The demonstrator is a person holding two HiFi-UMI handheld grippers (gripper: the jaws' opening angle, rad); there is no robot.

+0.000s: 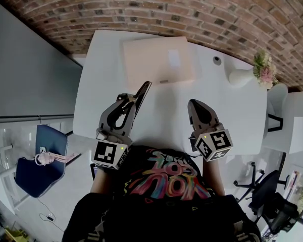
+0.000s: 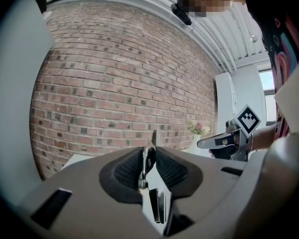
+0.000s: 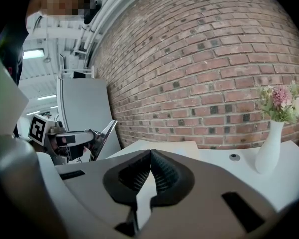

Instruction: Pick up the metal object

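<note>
Over on the far left, off the worktop [image 1: 164, 122], a blue chair [image 1: 40, 160] is standing on the floor and taking no part in this.

Next along, the person is holding the left tongs [image 1: 130, 103] up over the near left part of the white worktop. The tongs are pinching narrow on the metal object [image 1: 142, 93], a flat shiny piece that is poking out past the tips and pointing away towards the brick wall. In the left gripper view its thin edge is sitting squarely between the ribbed pads [image 2: 132, 172], with the rest of it running back into the throat of the tongs. It looks to me as though it is hanging in the air, clear of the surface.

Beyond it, a tan flat pad [image 1: 158, 62] is lying on the far middle of the worktop, well apart from both tools.

To the right, the right tongs [image 1: 198, 110] are hovering near the person, pressed together with nothing between them. On the far right a white vase [image 1: 241, 77] is holding pale flowers [image 1: 264, 68].

As I read it, the pick-up itself is as good as done: the grip is made and the piece appears to be off the table. What comes next is mostly asking for a steady left hand and a firm pinch, since so thin a piece could twist or slide.
</note>
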